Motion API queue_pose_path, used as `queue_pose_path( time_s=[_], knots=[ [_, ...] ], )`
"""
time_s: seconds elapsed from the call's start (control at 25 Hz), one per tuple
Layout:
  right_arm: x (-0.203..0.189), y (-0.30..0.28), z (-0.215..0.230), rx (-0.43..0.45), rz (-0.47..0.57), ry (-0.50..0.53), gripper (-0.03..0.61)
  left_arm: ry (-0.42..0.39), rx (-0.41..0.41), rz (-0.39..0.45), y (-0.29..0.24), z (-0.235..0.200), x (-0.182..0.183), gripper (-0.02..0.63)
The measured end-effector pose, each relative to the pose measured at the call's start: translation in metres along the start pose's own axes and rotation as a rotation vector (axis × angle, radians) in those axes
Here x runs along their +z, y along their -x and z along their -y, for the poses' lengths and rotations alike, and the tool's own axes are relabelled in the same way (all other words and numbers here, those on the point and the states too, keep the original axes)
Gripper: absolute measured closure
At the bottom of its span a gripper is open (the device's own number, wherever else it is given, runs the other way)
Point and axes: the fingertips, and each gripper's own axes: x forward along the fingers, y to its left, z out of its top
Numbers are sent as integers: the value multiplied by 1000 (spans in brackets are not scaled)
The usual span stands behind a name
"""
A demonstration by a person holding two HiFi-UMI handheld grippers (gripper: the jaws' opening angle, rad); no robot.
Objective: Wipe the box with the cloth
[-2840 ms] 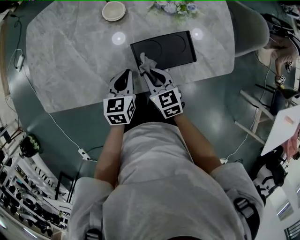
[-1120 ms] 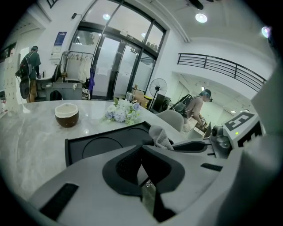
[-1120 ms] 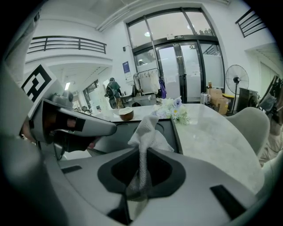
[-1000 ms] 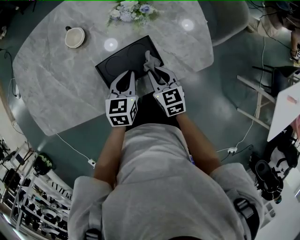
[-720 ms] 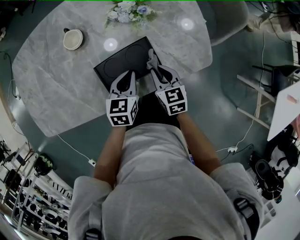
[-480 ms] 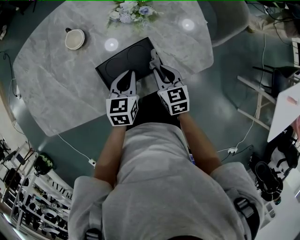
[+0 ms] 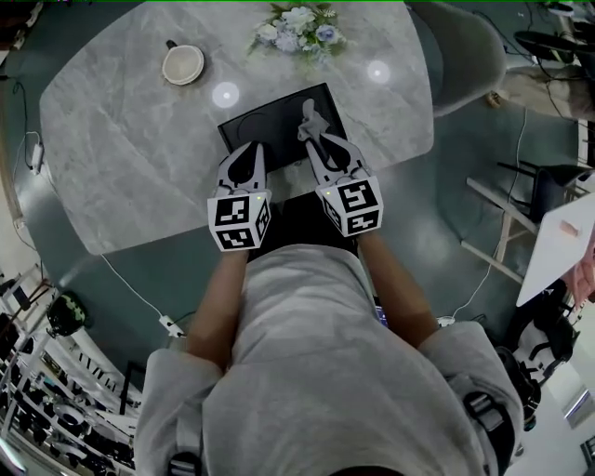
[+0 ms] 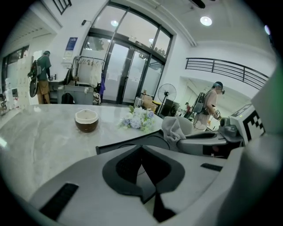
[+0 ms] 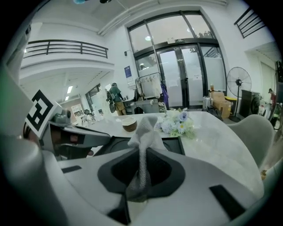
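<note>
At the worktop's (image 7: 121,139) near edge, left claw (image 7: 249,156) clenched empty over the black box (image 7: 274,121), right claw (image 7: 316,135) beside it grasping the cloth (image 7: 309,113) over the box's right side; bowl (image 7: 183,63), flowers (image 7: 299,26) toward the far edge.

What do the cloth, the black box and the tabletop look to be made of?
The cloth: soft pale fabric, matte; a fine woven mesh shows where the right gripper pinches it. The box: black and smooth, with a faint sheen on its top, likely plastic or coated board. The tabletop: grey, veined, polished stone or stone-look; it mirrors ceiling lights.
</note>
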Motion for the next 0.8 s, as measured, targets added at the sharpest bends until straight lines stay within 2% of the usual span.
queue_pose_path(
  time_s=[0.44,0.8],
  knots=[
    [6,-46,-90,189,-113,137,518,103,166,51,54,-79,-9,589],
    [-10,-67,-128,244,-202,188,518,186,254,53,89,-114,-35,589]
  ],
)
